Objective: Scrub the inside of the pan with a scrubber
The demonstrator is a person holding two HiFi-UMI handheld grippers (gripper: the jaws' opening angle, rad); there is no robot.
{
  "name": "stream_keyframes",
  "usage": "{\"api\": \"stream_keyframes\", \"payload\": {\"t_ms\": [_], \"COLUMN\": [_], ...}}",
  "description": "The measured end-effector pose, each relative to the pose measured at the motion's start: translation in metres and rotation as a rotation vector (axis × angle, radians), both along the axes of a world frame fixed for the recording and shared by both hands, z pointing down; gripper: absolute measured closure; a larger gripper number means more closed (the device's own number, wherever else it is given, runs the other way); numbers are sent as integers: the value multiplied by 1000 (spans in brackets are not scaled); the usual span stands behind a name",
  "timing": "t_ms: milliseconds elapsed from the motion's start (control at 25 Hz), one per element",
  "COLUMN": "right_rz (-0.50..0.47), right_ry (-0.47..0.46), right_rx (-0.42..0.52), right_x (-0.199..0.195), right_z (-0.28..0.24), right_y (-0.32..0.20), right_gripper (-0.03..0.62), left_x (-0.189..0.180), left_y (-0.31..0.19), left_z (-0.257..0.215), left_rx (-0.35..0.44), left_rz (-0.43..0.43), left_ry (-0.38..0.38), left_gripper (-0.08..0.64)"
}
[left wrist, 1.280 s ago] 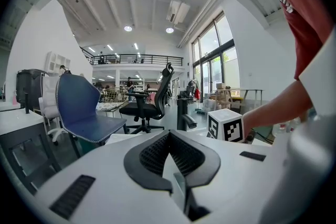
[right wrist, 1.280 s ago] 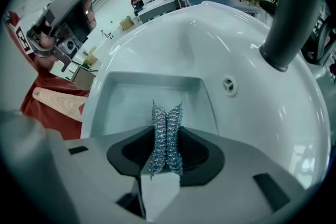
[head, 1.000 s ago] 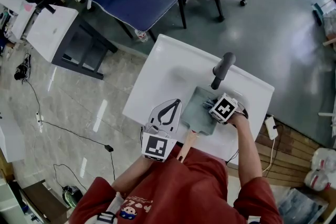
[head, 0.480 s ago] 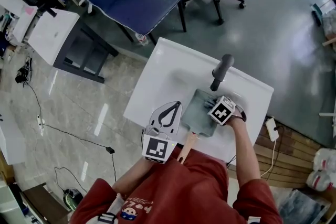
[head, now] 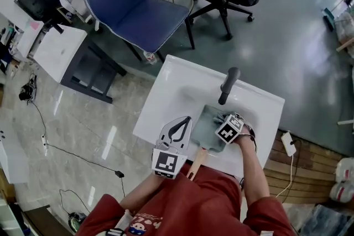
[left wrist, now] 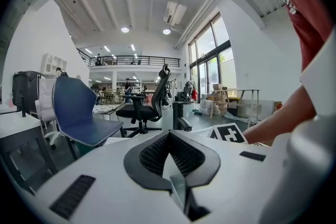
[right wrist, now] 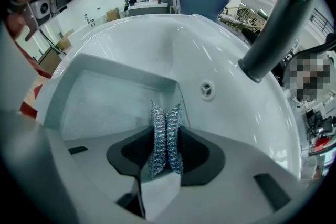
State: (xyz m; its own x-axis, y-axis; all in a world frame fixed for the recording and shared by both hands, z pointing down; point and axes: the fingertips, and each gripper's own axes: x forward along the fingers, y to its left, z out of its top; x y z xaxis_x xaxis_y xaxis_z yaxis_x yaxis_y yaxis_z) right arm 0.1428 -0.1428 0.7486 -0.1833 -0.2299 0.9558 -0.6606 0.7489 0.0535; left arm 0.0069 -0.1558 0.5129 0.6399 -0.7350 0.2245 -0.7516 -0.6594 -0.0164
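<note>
Pan (head: 203,121): we see it inside sink (head: 171,91).
Right gripper (right wrist: 166,113): jaws clamp scrubber (right wrist: 166,139) over pan's inside.
Left gripper (left wrist: 169,136): jaws closed on nothing, left of pan.

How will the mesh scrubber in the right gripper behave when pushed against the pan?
Probably soft and springy: the scrubber looks like woven metal mesh, and it sits pinched into a narrow fold in the right gripper. Likely very light, since it is mostly open weave. Against the pan it would likely flatten or splay rather than stay stiff.
</note>
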Motion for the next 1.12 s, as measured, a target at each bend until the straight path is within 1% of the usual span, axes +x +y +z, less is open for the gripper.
{"api": "stream_keyframes", "payload": {"t_ms": [80,200,320,400,520,680,800,960,1120], "right_rz": [31,59,85,116,187,310,412,515,599], "right_ry": [-33,-75,-104,-137,-205,-290,-359,-446,-495], "right_rx": [2,25,75,114,172,250,327,453,594], "right_x": [0,-2,-3,-3,1,16,29,44,65], "right_z": [-5,-19,-41,-57,-82,-110,-139,-180,-226], "right_y": [3,10,16,22,29,40,46,44,35], "right_gripper": [434,434,434,434,434,434,434,431,431], "left_x": [3,9,14,17,21,25,29,34,36], "left_y": [2,6,7,8,7,4,1,-7,-18], "left_z": [-1,-5,-5,-6,-9,-10,-14,-27,-53], "left_rx": [-5,-42,-3,0,-12,8,9,28,63], "left_rz": [2,1,22,30,35,46,55,58,47], "left_ry": [7,24,14,14,19,15,16,29,56], "left_gripper": [548,548,548,548,548,548,548,548,548]}}
